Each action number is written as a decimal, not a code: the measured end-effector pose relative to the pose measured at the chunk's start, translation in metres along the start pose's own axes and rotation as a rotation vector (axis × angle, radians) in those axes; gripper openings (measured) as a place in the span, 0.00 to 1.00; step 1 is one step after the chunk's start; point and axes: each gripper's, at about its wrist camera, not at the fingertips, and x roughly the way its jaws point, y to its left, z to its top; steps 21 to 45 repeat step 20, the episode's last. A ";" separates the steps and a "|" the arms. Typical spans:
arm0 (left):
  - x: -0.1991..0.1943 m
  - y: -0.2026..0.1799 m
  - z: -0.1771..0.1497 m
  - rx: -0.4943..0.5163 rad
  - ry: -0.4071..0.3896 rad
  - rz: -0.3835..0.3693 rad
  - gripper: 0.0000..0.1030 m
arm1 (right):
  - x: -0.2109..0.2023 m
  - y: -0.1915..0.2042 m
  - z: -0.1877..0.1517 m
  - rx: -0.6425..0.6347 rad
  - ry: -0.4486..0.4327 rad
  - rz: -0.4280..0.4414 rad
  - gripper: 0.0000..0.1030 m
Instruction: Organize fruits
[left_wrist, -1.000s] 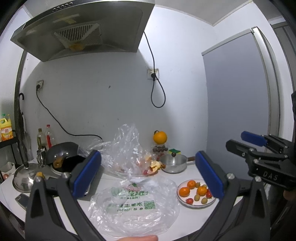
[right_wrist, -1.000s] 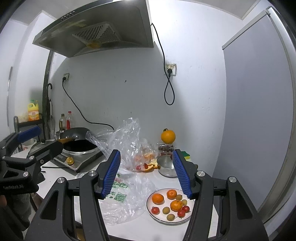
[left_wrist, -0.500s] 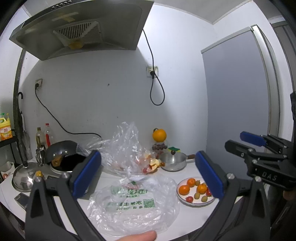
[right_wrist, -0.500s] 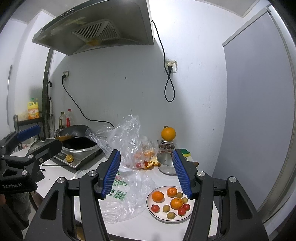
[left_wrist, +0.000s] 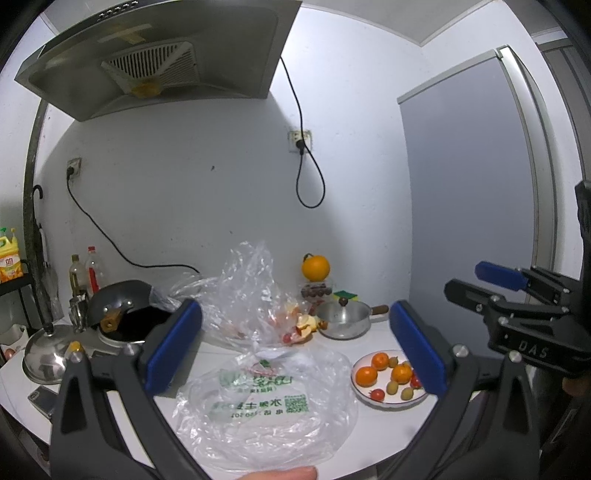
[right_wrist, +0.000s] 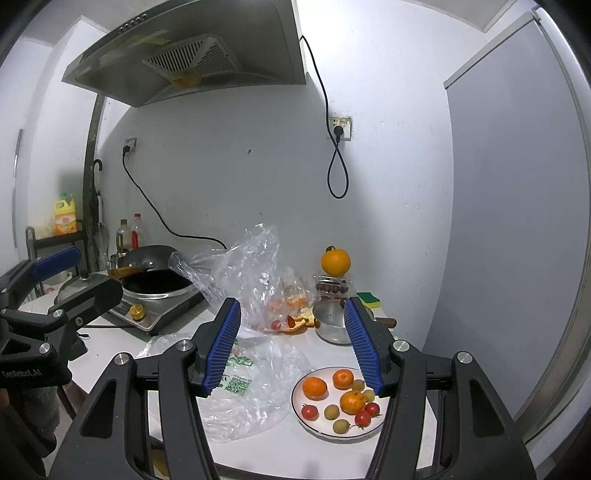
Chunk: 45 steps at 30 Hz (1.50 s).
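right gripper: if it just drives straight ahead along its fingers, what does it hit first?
Probably the crumpled plastic bag of fruit and peel, or the small steel pot beside it; both sit between the open right gripper fingers in its view. Depth is unclear. The plate lies lower, likely passed over.

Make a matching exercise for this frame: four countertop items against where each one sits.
Items:
1. large orange
2. small tomatoes
3. black wok
4. green-printed bag

Places:
A. on the white plate
B. flat on the counter, left of the plate
C. atop a clear container by the wall
D. on the cooktop at left

Pairs: 1-C, 2-A, 3-D, 4-B
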 end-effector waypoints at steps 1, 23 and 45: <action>0.000 0.000 0.000 0.000 0.000 0.000 0.99 | 0.000 0.000 0.000 0.001 0.000 -0.001 0.60; 0.004 -0.003 -0.002 -0.012 0.009 -0.008 0.99 | 0.004 -0.001 -0.007 0.005 0.014 -0.005 0.60; 0.004 -0.003 -0.002 -0.012 0.009 -0.008 0.99 | 0.004 -0.001 -0.007 0.005 0.014 -0.005 0.60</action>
